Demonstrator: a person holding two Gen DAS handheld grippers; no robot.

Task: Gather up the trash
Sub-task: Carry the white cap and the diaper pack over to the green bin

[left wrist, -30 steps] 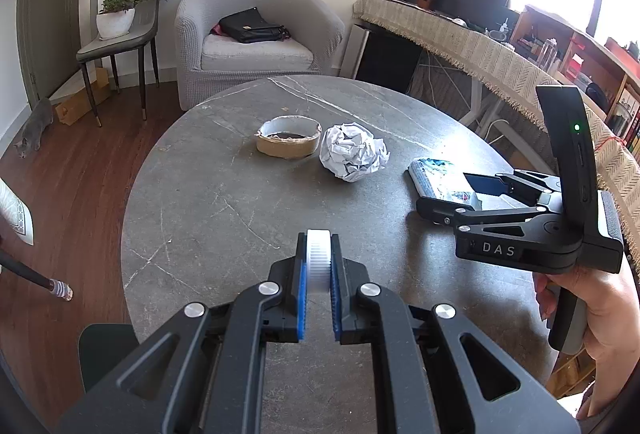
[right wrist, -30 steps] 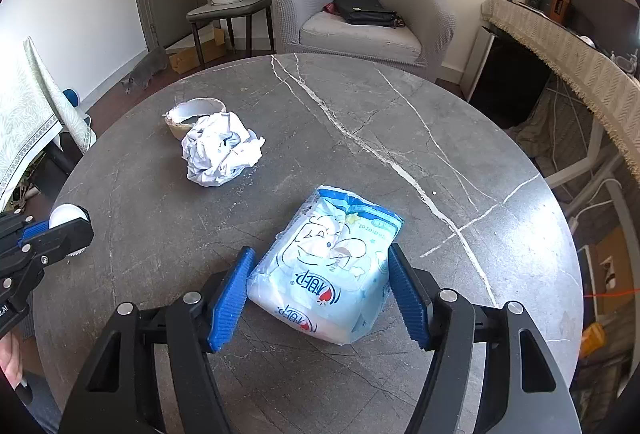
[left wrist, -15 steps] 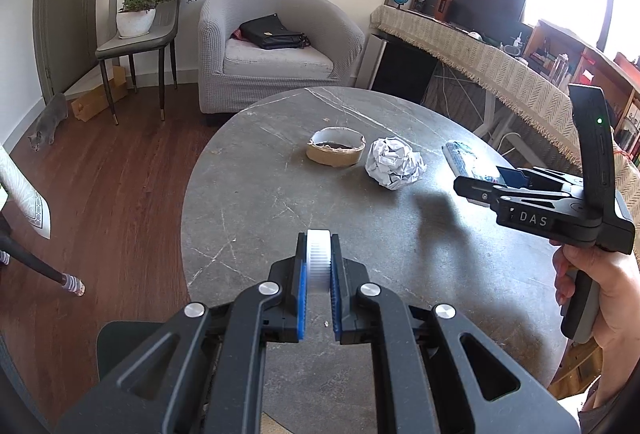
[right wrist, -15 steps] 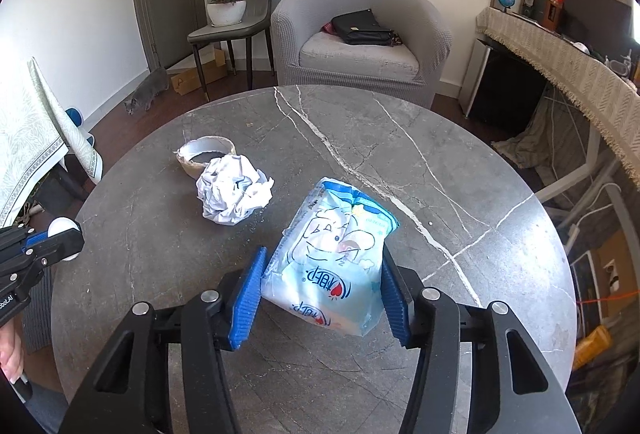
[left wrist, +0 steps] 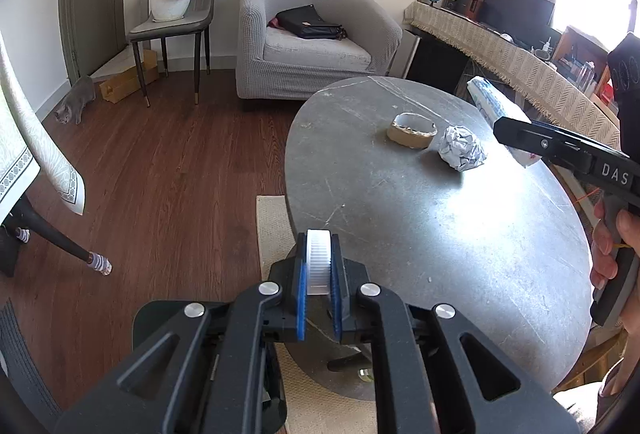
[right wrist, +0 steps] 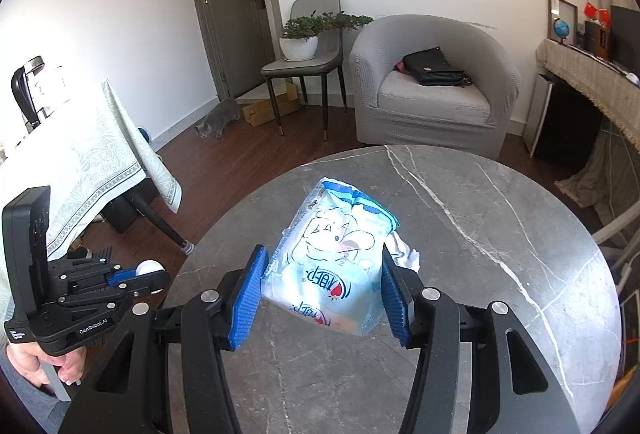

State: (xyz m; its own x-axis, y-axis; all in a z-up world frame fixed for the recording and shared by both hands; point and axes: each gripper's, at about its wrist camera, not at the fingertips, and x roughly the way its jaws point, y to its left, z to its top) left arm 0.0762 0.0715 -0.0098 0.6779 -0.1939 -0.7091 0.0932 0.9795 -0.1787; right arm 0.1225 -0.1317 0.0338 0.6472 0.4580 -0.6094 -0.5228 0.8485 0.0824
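The right gripper (right wrist: 322, 292) pinches the tissue pack (right wrist: 334, 266) clear of the table (right wrist: 500, 274), while the left gripper (left wrist: 319, 270) clamps a white bottle cap (left wrist: 319, 260), both likely trash for disposal.

Daylight is entering from the right, lighting white walls (right wrist: 132, 13) and a wood floor (left wrist: 172, 161). A grey armchair (right wrist: 432, 81) is standing behind the round desk (left wrist: 460, 234), beside a chair (right wrist: 308, 61) holding a plant (right wrist: 304, 33).

Both tools are matte black frames, triangular cut-outs along the arms, round silver screw heads, ribbed blue pads inside. Left tool (left wrist: 319, 274) reads "GenRoboLAI" in white; right tool (right wrist: 320, 294) reads "DAS", grey grip below.
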